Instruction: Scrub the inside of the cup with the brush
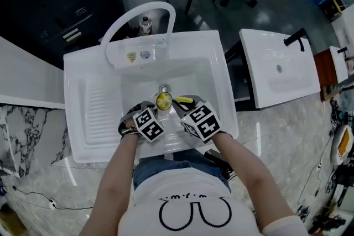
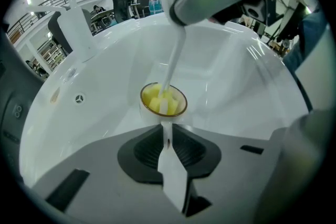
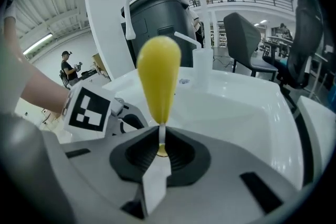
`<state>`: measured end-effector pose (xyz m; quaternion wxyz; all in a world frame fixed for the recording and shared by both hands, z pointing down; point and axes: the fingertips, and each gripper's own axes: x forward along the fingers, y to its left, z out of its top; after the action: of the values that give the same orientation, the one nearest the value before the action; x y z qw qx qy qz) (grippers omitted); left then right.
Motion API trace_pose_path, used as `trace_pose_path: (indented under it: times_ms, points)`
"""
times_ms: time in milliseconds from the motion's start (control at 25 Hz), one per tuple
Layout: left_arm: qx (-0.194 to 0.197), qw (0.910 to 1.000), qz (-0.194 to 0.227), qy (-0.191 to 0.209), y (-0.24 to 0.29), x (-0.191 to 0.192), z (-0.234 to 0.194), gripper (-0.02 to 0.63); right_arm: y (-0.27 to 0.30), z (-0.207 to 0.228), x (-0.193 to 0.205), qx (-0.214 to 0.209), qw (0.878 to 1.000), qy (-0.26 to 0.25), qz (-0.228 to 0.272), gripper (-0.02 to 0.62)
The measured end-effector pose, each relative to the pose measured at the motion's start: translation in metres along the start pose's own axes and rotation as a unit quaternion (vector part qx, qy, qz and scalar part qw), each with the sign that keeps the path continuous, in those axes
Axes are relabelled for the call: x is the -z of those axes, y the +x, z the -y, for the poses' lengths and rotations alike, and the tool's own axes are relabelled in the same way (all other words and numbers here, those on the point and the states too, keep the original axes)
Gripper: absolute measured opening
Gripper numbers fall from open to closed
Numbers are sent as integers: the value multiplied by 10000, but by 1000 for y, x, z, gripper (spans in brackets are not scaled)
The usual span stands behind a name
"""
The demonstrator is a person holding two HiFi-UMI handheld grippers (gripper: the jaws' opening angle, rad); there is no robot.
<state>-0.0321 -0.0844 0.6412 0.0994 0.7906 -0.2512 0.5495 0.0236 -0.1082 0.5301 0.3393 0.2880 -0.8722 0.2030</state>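
Note:
In the head view both grippers meet over the white sink (image 1: 83,72) basin. A small white cup (image 1: 164,101) with a dark rim is there, and my left gripper (image 1: 155,107) is shut on it. In the left gripper view the jaws pinch the cup's thin white handle, with the cup (image 2: 163,93) just beyond my left gripper (image 2: 167,136). The brush's yellow sponge head (image 2: 159,101) sits inside the cup. Its white shaft (image 2: 175,60) rises to my right gripper (image 1: 186,106). In the right gripper view, my right gripper (image 3: 160,144) is shut on the brush, whose yellow handle end (image 3: 158,76) sticks out past the jaws.
A white arched faucet (image 1: 138,15) stands at the sink's back, a drain (image 1: 164,87) lies just beyond the cup, and a ribbed washboard (image 1: 99,108) fills the left side. A small bottle (image 1: 145,25) stands behind the sink. A second white basin (image 1: 279,69) is to the right.

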Motion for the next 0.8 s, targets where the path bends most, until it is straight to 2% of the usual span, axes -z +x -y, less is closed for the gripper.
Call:
trace_pose_path:
  times_ms: [160, 400, 520, 640, 800]
  points:
    - [-21, 10000, -33, 45, 0, 1, 1, 66, 9, -3, 6, -59, 9998, -152, -103, 41]
    - [-31, 9999, -37, 100, 0, 2, 1, 66, -2, 0, 18, -283, 9962, -470, -677, 43]
    - [-38, 9999, -55, 148, 1, 3, 1, 66, -14, 1, 16, -246, 9916, -1026, -748, 43]
    - [-44, 9999, -44, 154, 0, 3, 1, 66, -31, -1, 8, -176, 9819, -1727, -761, 48]
    - [-32, 9999, -39, 144, 1, 2, 1, 66, -45, 0, 8, -46, 9740, -2100, -853, 49]
